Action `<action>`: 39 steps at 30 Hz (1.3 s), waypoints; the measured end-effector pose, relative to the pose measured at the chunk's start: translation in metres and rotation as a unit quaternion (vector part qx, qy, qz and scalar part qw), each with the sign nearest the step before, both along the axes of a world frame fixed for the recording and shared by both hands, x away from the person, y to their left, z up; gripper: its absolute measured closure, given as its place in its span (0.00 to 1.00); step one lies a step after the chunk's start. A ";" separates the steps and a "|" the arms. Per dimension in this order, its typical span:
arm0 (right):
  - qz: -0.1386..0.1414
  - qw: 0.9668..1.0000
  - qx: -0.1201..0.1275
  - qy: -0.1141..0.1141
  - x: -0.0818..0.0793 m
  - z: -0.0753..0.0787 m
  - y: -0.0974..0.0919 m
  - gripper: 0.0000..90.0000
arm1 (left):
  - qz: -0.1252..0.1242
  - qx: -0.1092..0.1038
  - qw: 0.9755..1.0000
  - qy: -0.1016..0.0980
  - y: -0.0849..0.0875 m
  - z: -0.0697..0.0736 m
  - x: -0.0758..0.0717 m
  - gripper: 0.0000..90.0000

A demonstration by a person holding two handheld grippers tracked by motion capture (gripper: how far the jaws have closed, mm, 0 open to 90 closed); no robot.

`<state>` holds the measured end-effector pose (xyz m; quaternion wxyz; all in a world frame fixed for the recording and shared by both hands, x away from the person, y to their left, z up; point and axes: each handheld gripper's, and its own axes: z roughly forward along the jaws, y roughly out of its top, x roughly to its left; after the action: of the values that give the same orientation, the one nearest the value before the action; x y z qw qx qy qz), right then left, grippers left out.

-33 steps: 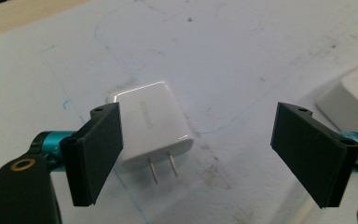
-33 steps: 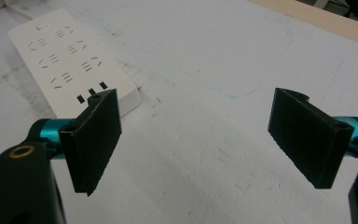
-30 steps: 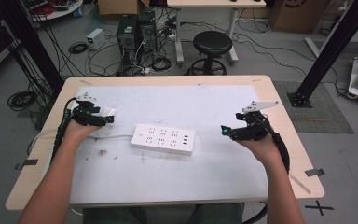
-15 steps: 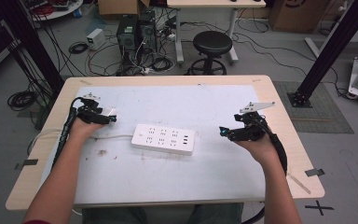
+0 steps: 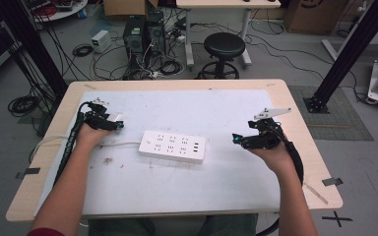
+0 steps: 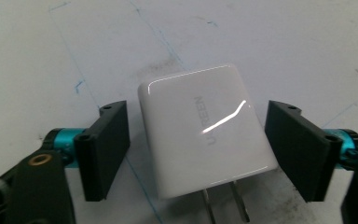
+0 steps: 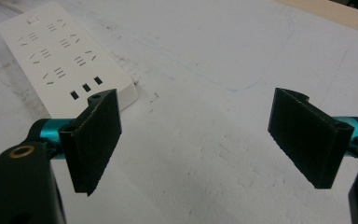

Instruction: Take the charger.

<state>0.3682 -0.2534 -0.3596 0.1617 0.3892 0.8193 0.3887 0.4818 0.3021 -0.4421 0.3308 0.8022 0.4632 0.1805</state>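
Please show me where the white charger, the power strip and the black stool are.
white charger (image 6: 205,133), left gripper view, on its glossy top face.
power strip (image 5: 173,146), high view, middle of its socket face.
black stool (image 5: 224,45), high view, on its round seat.

The high view looks down over the table (image 5: 295,113); both gripper views skim its white mat (image 7: 223,70) closely
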 end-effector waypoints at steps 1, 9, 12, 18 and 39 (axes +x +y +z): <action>0.001 1.000 -0.001 -0.002 0.000 0.000 0.001 0.19 | -0.001 0.004 1.000 -0.002 0.000 0.000 0.000 0.39; 0.004 1.000 -0.002 -0.001 0.000 0.000 0.000 0.19 | -0.008 0.016 1.000 -0.006 -0.004 0.002 -0.002 0.47; 0.004 1.000 -0.001 0.000 0.000 0.000 0.001 0.19 | -0.012 0.017 1.000 -0.003 -0.005 0.006 -0.005 0.47; 0.005 1.000 -0.001 0.001 0.001 0.004 0.002 0.19 | -0.037 0.006 0.999 -0.014 -0.006 0.026 -0.017 0.47; 0.020 1.000 0.007 -0.009 -0.003 0.015 -0.001 0.19 | -0.108 -0.034 0.989 -0.090 -0.015 0.120 -0.110 0.47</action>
<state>0.3649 -0.2542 -0.3443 0.1581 0.3702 0.8231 0.4007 0.3723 0.2875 -0.3217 0.4157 0.8161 0.3482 0.1997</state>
